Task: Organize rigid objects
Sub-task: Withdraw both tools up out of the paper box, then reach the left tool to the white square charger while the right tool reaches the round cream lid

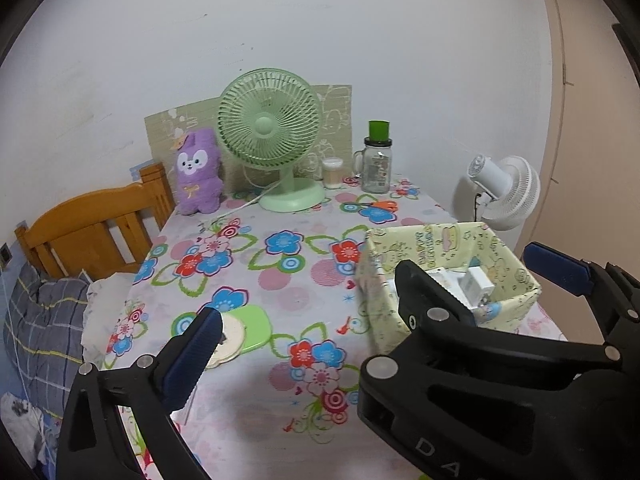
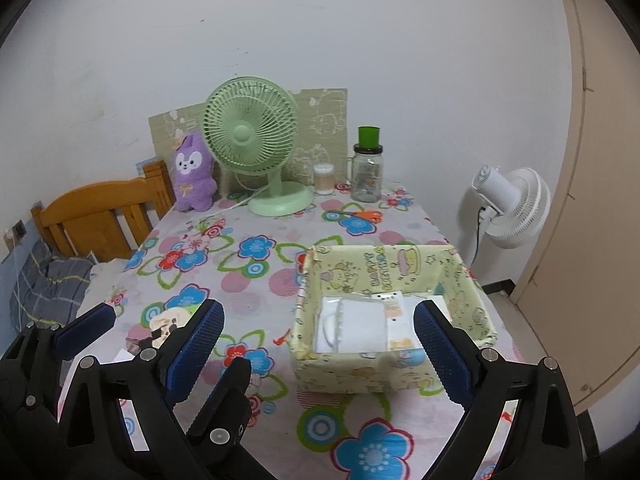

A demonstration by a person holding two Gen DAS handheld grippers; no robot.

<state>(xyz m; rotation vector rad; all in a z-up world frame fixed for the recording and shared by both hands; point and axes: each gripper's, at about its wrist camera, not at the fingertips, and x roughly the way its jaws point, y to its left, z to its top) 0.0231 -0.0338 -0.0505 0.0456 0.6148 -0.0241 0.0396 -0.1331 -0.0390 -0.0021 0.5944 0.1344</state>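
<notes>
Nearest of all, the left gripper (image 2: 160, 320) hangs over the front-left stretch of the floral tablecloth (image 1: 256, 276) with its jaws spread wide and nothing between them. The right gripper (image 2: 320, 344) is likewise wide open and empty, its pads straddling the near wall of the yellow fabric box (image 2: 472, 292), which serves as the landmark. Inside that box lie white flat items and a small white plug-like block (image 1: 476, 284), apparently already sorted. Left of the box and close to the left gripper sits a round cream-and-green thing (image 1: 240, 330) on the cloth, probably the next rigid item to collect; what exactly it is I cannot tell. Beyond the box, toward the wall, orange-handled scissors (image 1: 380, 205) rest on the cloth, then a glass jar with a green top (image 1: 377, 164), a small clear tub (image 1: 333, 172), a green desk fan (image 1: 270, 136) and a purple plush toy (image 1: 199, 172).

The risk, as I judge it: the box walls are soft, so a jaw lowered carelessly could snag and drag or crumple it. The round item lies flat and low, so pads may slip or pinch the cloth instead.
</notes>
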